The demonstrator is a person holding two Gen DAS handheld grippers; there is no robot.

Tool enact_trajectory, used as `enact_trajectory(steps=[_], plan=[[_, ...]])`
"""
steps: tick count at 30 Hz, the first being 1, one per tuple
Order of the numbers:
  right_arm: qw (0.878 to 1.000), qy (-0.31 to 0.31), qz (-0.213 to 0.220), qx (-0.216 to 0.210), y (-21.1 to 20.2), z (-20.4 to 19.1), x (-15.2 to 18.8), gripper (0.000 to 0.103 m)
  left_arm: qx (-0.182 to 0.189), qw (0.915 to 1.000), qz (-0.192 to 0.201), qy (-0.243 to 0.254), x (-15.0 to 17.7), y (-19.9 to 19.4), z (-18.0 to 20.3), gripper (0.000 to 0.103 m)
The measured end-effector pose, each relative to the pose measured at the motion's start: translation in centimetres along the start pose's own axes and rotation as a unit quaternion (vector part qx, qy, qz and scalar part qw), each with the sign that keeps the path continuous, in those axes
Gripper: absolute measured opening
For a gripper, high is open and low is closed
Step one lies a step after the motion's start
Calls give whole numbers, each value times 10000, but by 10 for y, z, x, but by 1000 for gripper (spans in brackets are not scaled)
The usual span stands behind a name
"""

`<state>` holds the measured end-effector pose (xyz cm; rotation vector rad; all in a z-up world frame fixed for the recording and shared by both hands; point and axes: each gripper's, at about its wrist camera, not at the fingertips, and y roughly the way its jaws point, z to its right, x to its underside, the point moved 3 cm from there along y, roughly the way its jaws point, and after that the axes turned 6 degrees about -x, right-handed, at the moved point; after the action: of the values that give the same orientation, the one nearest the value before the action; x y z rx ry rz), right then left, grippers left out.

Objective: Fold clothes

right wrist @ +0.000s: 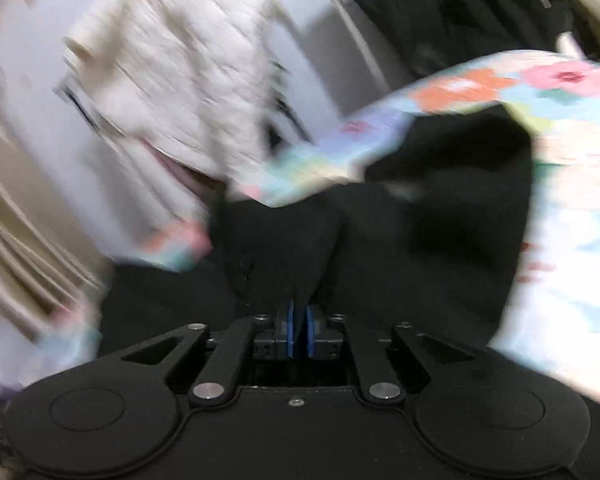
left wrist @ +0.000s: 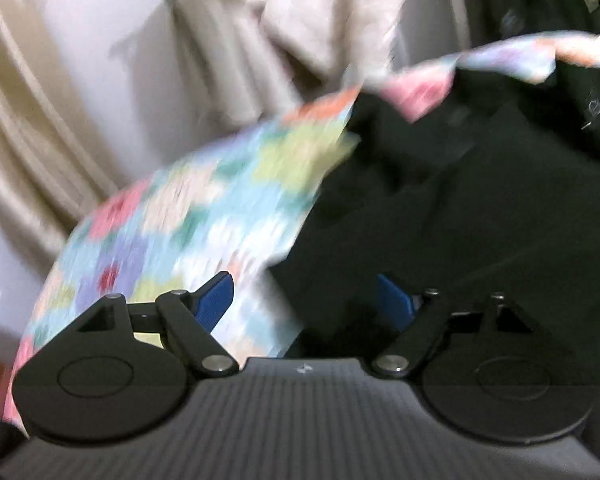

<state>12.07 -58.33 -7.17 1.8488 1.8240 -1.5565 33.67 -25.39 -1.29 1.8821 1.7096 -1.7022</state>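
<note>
Beige curtain (left wrist: pixel 16 128) seen at left, hanging in folds. Pale wall (left wrist: pixel 100 24) seen behind. Floral-patterned sheet (left wrist: pixel 172 224) spread below. All blurred.

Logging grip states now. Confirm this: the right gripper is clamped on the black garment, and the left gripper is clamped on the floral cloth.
Wrong about the left gripper: the left wrist view shows its jaws wide apart, holding nothing, with the floral cloth lying beyond. The right gripper is indeed clamped on the black garment.
</note>
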Motion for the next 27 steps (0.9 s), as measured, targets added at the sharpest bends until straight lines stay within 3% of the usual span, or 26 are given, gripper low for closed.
enact_trajectory(steps=[1, 3, 6, 10, 12, 14, 17, 19, 20, 21, 22, 24, 27], plan=[[9999, -82, 43, -72, -8, -1, -2, 16, 125, 9996, 262, 29, -9, -11, 5, 80], [9993, -224, 258, -132, -28, -4, -10, 44, 699, 9956, 612, -125, -30, -27, 17, 82], [9979, -158, 623, 13, -51, 2, -30, 51, 1784, 9810, 622, -431, -55, -28, 46, 82], [9930, -406, 798, 772, -49, 27, -68, 55, 2630, 9632, 346, -430, -73, -7, 105, 82], [9913, -511, 631, 1035, -37, 44, -84, 56, 2700, 9623, -47, -313, -70, 13, 137, 82], [9927, -400, 320, 1088, -21, 61, -93, 61, 2500, 9673, -415, -104, -64, 34, 161, 82], [9907, -54, -347, 1311, 11, 79, -92, 64, 2315, 9703, -678, -191, -54, 48, 177, 89], [9910, -163, -262, 1301, 22, 85, -90, 64, 2282, 9710, -659, -253, -54, 48, 178, 93], [9912, -235, -138, 1299, 24, 87, -90, 58, 2271, 9712, -674, -268, -55, 47, 177, 94], [9913, -177, -2, 1305, 23, 90, -95, 24, 2282, 9709, -681, -269, -54, 46, 176, 94], [9929, -7, 259, 1158, 15, 93, -102, 4, 2299, 9705, -681, -265, -56, 49, 181, 94], [9927, 355, 806, 828, -5, 98, -116, 4, 2343, 9692, -686, -334, -55, 53, 184, 94], [9845, 408, 1469, 871, -44, 102, -129, 4, 2309, 9703, -657, -284, -54, 50, 183, 94]])
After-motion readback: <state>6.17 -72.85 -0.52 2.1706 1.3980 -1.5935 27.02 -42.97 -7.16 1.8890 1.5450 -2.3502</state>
